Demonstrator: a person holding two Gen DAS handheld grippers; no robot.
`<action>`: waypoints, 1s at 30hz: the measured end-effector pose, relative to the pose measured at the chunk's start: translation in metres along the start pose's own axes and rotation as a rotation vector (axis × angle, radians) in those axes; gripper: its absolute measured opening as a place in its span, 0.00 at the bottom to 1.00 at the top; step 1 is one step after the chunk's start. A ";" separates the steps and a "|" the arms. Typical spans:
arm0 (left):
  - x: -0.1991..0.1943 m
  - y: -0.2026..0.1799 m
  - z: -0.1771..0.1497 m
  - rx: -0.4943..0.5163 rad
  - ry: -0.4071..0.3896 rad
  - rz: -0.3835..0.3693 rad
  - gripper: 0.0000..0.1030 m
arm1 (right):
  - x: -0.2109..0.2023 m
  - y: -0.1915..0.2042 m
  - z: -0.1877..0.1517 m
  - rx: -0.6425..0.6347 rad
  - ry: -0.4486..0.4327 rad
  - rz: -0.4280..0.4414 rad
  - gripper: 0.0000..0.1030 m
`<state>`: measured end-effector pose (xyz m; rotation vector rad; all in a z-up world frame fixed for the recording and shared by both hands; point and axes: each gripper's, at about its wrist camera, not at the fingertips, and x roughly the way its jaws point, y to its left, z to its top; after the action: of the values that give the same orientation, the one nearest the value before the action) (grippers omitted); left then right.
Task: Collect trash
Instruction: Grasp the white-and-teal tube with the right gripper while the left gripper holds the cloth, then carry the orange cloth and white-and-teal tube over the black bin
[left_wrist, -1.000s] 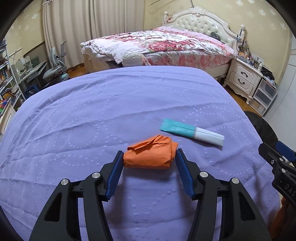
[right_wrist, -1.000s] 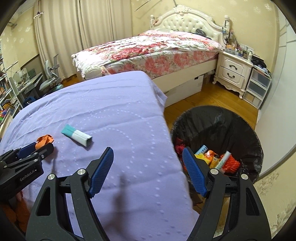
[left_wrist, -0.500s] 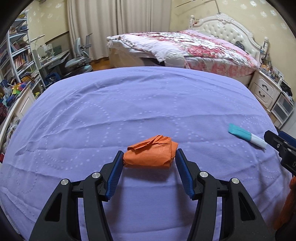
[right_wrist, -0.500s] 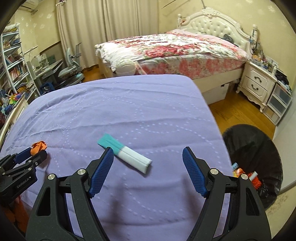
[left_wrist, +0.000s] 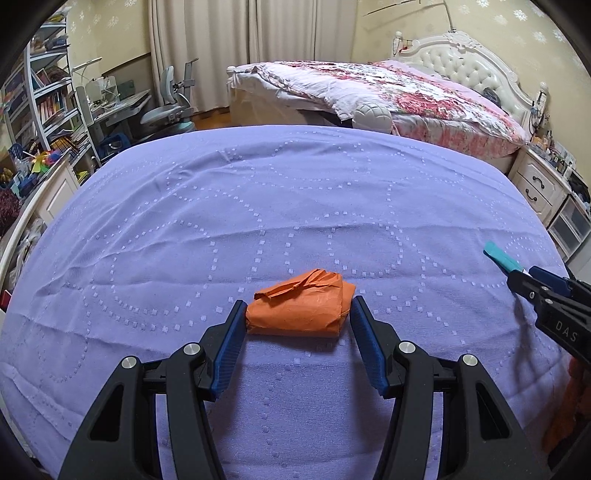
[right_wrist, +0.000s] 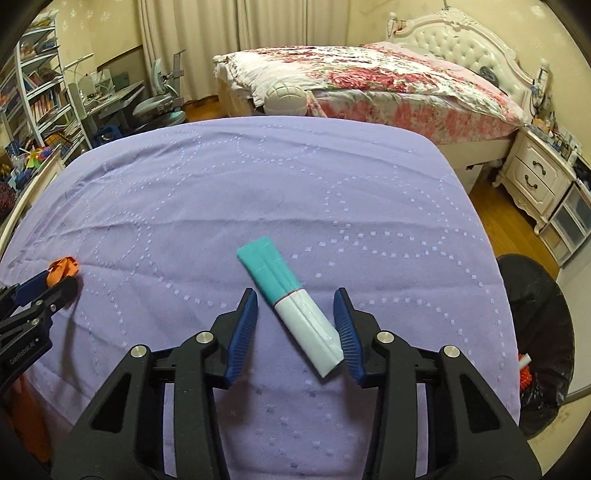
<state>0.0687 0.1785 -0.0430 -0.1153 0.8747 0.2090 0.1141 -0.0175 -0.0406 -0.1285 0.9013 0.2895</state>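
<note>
My left gripper (left_wrist: 297, 314) is shut on a crumpled orange paper wad (left_wrist: 301, 308) just above the purple bedspread (left_wrist: 295, 206). The wad also shows at the far left of the right wrist view (right_wrist: 63, 268), with the left gripper (right_wrist: 46, 286) beside it. My right gripper (right_wrist: 294, 308) is open, its jaws on either side of a teal and white tube-shaped packet (right_wrist: 291, 304) that lies on the bedspread (right_wrist: 258, 192); the right pad touches its white end. The packet's teal end (left_wrist: 502, 258) and the right gripper (left_wrist: 532, 284) show at the right of the left wrist view.
A black-lined trash bin (right_wrist: 535, 332) with trash inside stands on the floor past the bedspread's right edge. A floral bed (right_wrist: 369, 85) lies beyond. White nightstands (right_wrist: 535, 177) are at the right. A desk, chair and shelves (left_wrist: 55, 110) are at the left.
My right gripper swung left from the bin and came down over the teal and white packet, jaws narrowing around it. My left gripper kept the orange wad and turned left.
</note>
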 end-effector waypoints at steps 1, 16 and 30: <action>0.000 0.001 0.000 0.000 0.000 -0.001 0.55 | -0.001 0.001 -0.001 -0.004 0.003 0.006 0.37; -0.001 -0.002 0.002 0.010 -0.009 0.001 0.55 | -0.002 0.009 -0.001 -0.028 -0.009 -0.005 0.17; -0.008 -0.019 0.000 0.035 -0.025 -0.039 0.55 | -0.019 -0.007 -0.013 0.016 -0.037 -0.011 0.16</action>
<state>0.0676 0.1593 -0.0367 -0.0969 0.8507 0.1586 0.0953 -0.0305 -0.0332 -0.1128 0.8661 0.2737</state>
